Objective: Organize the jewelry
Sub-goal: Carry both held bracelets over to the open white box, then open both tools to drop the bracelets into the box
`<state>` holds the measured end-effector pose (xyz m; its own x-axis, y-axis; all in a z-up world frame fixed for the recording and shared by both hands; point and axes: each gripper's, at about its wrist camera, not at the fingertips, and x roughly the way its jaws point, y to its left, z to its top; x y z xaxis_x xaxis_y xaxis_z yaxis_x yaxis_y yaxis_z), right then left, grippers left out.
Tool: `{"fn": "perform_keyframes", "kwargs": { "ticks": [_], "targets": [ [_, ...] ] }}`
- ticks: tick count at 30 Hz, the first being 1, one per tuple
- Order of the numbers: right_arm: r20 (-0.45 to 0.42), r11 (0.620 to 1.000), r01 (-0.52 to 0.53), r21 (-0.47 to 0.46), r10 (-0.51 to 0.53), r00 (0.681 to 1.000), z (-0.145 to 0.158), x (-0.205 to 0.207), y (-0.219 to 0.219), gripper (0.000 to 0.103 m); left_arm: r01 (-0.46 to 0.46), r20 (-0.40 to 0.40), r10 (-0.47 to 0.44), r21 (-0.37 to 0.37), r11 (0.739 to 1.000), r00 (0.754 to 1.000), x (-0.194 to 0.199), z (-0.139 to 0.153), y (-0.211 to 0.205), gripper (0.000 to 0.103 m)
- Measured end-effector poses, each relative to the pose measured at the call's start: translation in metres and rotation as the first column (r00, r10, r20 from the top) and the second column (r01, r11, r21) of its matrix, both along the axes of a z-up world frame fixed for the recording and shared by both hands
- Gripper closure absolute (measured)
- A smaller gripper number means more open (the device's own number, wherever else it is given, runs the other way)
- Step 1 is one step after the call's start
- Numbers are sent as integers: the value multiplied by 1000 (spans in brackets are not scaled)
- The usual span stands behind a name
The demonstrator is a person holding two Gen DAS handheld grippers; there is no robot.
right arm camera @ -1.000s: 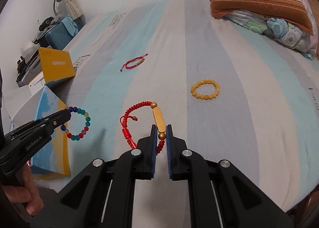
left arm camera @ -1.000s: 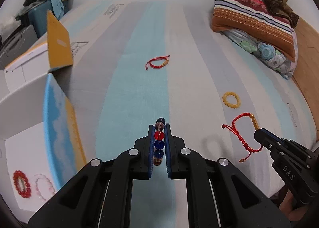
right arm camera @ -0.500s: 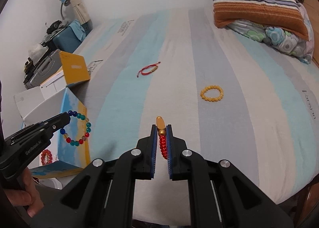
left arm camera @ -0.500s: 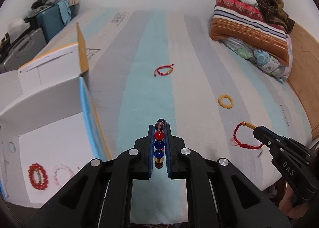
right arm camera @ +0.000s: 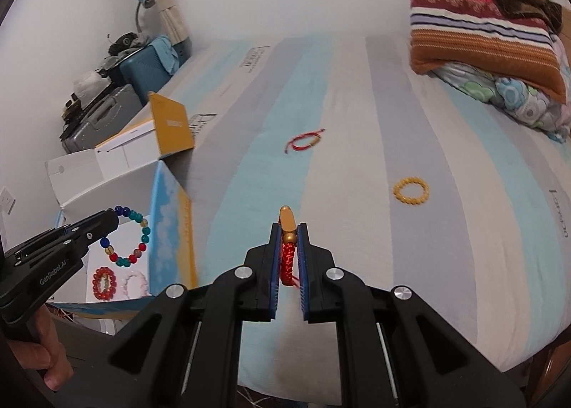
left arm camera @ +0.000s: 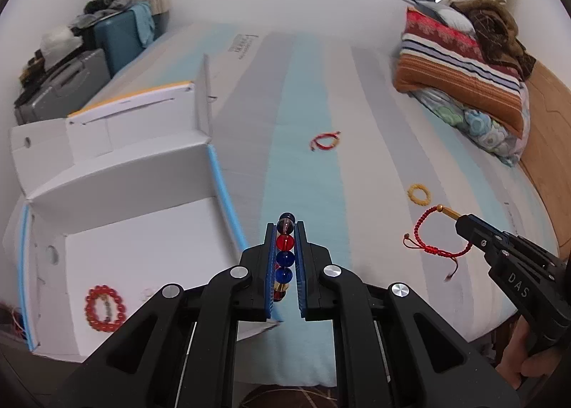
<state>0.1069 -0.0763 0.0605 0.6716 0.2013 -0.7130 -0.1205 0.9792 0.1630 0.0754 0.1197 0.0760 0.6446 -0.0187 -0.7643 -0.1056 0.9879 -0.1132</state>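
a striped bed (left arm camera: 303,94) fills the view, with an open white box (left arm camera: 150,229) at its left edge. the left gripper (left arm camera: 284,229) is clenched on a multicoloured bead bracelet (right arm camera: 130,236), lifted beside the box. the right gripper (right arm camera: 288,229) grasps a red cord bracelet (left arm camera: 433,233) above the bed. a yellow bead bracelet (right arm camera: 410,191) and a second red cord bracelet (left arm camera: 324,141) lie on the sheet.

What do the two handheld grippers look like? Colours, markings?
Both are matte black with blue pads lining the fingers and round silver bolts on the linkages. The left gripper carries white "GenRobot.AI" lettering on its side, the right gripper reads "DAS". No cables or sleeves show.
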Motion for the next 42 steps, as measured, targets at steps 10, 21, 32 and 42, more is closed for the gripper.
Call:
{"fn": "perform_keyframes", "kwargs": {
  "ticks": [10, 21, 32, 42],
  "targets": [
    [48, 993, -115, 8, 115, 992, 20, -2, 68, 95, -85, 3, 85, 19, 996, 996, -24, 7, 61, 94],
    [73, 958, -286, 13, 284, 956, 20, -7, 163, 95, -213, -34, 214, 27, 977, 976, -55, -8, 146, 94],
    [-67, 922, -388, -21, 385, 920, -29, 8, 244, 95, -280, -143, 277, 1, 960, 950, -66, -60, 206, 94],
    [-211, 915, -402, -42, 385, 899, -81, 28, 274, 95, -288, -222, 277, -18, 957, 935, -62, -101, 228, 94]
  ]
}}
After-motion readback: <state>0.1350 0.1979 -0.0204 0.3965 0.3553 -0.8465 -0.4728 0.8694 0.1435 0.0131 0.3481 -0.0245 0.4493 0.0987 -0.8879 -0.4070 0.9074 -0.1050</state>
